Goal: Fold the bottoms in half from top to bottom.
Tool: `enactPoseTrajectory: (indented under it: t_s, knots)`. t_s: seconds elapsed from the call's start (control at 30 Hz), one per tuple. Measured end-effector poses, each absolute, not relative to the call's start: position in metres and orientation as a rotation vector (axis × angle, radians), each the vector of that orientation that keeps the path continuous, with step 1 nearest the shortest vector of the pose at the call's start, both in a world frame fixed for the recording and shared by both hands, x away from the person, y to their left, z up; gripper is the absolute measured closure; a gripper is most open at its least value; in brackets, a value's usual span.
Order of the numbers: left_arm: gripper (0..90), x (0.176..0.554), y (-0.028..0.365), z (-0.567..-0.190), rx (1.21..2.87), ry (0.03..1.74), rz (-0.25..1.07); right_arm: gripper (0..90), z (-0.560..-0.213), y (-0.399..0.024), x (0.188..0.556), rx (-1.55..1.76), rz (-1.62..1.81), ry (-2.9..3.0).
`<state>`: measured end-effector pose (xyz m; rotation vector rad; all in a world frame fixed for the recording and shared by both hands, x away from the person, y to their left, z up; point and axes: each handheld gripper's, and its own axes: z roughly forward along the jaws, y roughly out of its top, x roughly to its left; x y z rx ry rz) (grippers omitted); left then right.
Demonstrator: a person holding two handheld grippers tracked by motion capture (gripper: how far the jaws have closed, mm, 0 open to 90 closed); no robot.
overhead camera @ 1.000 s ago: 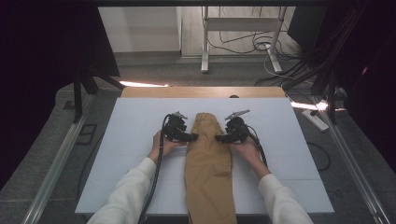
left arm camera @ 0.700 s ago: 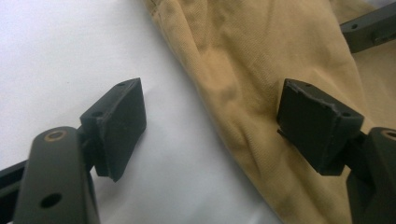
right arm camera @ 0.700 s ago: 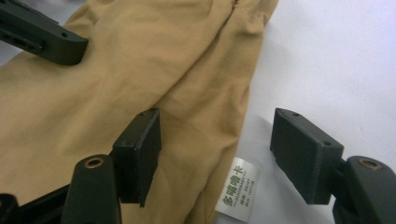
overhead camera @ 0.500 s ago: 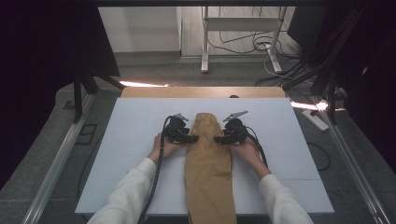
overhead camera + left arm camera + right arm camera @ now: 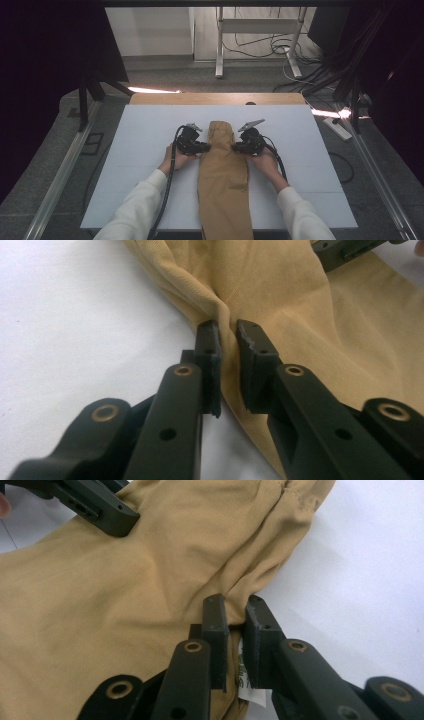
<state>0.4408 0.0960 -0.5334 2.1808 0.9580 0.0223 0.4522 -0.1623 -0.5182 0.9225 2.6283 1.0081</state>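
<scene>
2 tools pinch a tan garment on the white surface [image 5: 140,165].
The tan garment [image 5: 223,185] lies lengthwise at centre; left tool [image 5: 227,347] and right tool [image 5: 235,615], jaws nearly closed, each grip a fold at its edges.

A plain tan cloth garment [image 5: 223,180] lies on a pale blue-white table sheet [image 5: 135,150]. Both black metal grippers [image 5: 227,347] [image 5: 235,615] carry brass-coloured rivets. The person's sleeves [image 5: 135,210] are white.
</scene>
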Motion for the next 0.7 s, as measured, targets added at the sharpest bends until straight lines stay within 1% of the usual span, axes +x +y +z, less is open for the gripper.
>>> enactPoseTrajectory:
  t_s: [0.2,0.7]
  knots:
    - [83.4,0.439,0.098,-0.528,2.171,0.935,0.05,83.3,-0.514,-0.161,0.45,0.89,0.992,2.613]
    - [83.9,0.434,0.104,-0.511,2.107,0.893,0.124,84.1,-0.497,-0.164,0.445,0.845,1.055,2.527]
